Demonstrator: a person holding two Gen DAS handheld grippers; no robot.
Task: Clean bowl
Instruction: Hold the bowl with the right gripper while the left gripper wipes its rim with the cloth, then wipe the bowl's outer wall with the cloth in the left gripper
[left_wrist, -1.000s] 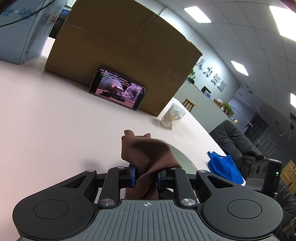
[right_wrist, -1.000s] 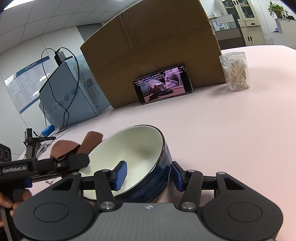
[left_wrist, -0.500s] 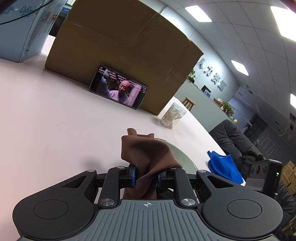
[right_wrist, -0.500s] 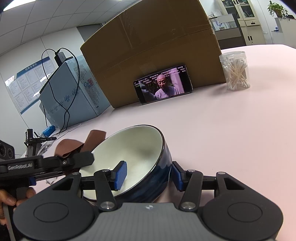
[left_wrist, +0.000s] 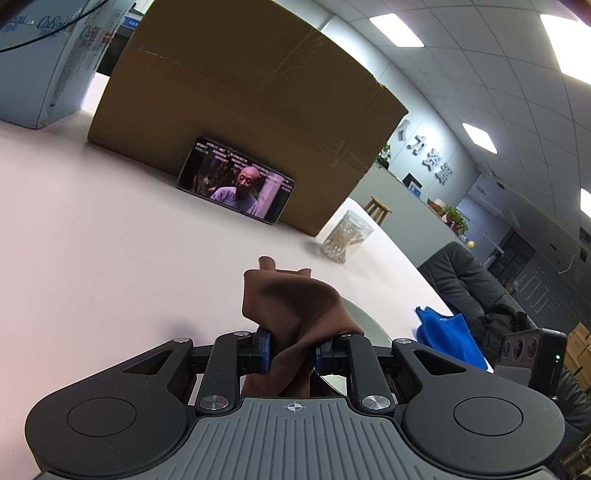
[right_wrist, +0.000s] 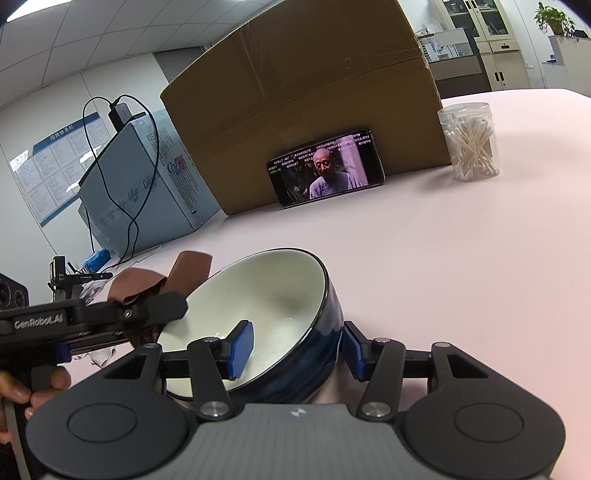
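A dark blue bowl (right_wrist: 280, 295) with a white inside sits tilted on the pink table (right_wrist: 443, 258), its mouth facing left. My right gripper (right_wrist: 297, 352) is shut on its wall, one blue pad inside and the other on the outside. My left gripper (left_wrist: 291, 354) is shut on a bunched brown cloth (left_wrist: 295, 306). In the right wrist view the left gripper (right_wrist: 162, 308) reaches in from the left, its tip at the bowl's left rim, with the brown cloth (right_wrist: 188, 264) sticking up behind it. From the left wrist only a grey sliver of the bowl (left_wrist: 364, 323) shows.
A large cardboard box (right_wrist: 303, 92) stands at the back with a phone (right_wrist: 325, 168) playing video leaned against it. A clear jar of cotton swabs (right_wrist: 471, 142) is to its right, a pale blue carton (right_wrist: 125, 192) with a charger cable to its left. A blue cloth (left_wrist: 448, 336) lies near the table edge.
My left gripper has moved right with the brown cloth, up to the bowl's left rim. The right gripper and the bowl have kept still. The phone's picture has changed.
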